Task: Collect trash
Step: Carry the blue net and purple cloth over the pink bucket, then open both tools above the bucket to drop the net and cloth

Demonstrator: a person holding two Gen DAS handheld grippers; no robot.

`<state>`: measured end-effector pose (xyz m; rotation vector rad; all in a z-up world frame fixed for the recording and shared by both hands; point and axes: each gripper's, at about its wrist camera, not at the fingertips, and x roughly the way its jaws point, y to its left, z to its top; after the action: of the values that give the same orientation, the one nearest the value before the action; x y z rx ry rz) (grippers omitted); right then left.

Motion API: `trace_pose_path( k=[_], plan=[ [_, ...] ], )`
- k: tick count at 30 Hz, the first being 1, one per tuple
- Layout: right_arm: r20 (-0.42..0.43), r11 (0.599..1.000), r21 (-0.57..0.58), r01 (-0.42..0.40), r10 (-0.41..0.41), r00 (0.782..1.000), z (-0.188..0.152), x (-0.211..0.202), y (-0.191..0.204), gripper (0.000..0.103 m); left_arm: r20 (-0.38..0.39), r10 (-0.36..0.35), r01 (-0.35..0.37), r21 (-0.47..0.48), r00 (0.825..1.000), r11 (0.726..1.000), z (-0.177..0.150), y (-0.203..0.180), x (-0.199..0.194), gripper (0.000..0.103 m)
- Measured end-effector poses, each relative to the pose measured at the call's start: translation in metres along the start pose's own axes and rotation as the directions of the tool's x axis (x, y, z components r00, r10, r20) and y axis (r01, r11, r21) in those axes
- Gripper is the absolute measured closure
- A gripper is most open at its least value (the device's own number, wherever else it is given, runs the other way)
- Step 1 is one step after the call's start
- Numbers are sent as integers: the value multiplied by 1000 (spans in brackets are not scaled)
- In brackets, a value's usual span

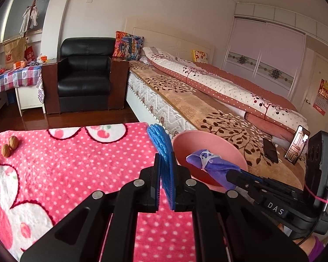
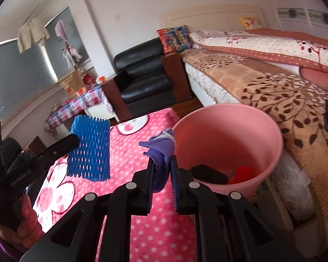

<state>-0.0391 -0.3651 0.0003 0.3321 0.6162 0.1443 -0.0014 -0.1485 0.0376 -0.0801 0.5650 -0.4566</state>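
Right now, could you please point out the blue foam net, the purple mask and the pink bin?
blue foam net [image 2: 89,148]: right wrist view, mesh middle.
purple mask [image 2: 160,152]: right wrist view, folded body.
pink bin [image 2: 271,135]: right wrist view, rim.

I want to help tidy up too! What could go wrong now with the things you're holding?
The purple cloth in the right gripper hangs beside the pink bin's rim, not clearly over it, so letting go now might drop it on the pink blanket. The blue foam net in the left gripper is further from the bin and could miss too.
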Motion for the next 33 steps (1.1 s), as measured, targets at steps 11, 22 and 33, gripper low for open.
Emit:
trace_pose_path(
  k=[11, 22, 33],
  plan=[
    [19, 994, 55, 93, -94, 995, 18, 4, -46, 90, -24, -52, 54, 74, 998, 996, 11, -53, 54, 97],
    [-19, 988, 85, 131, -130, 991, 22, 26, -71, 89, -77, -38, 46, 107, 996, 993, 10, -76, 103, 97],
    [-61, 984, 89, 154, -149, 987, 21, 49, -81, 89, -137, -1, 17, 117, 991, 993, 2, -78, 131, 97]
  ],
)
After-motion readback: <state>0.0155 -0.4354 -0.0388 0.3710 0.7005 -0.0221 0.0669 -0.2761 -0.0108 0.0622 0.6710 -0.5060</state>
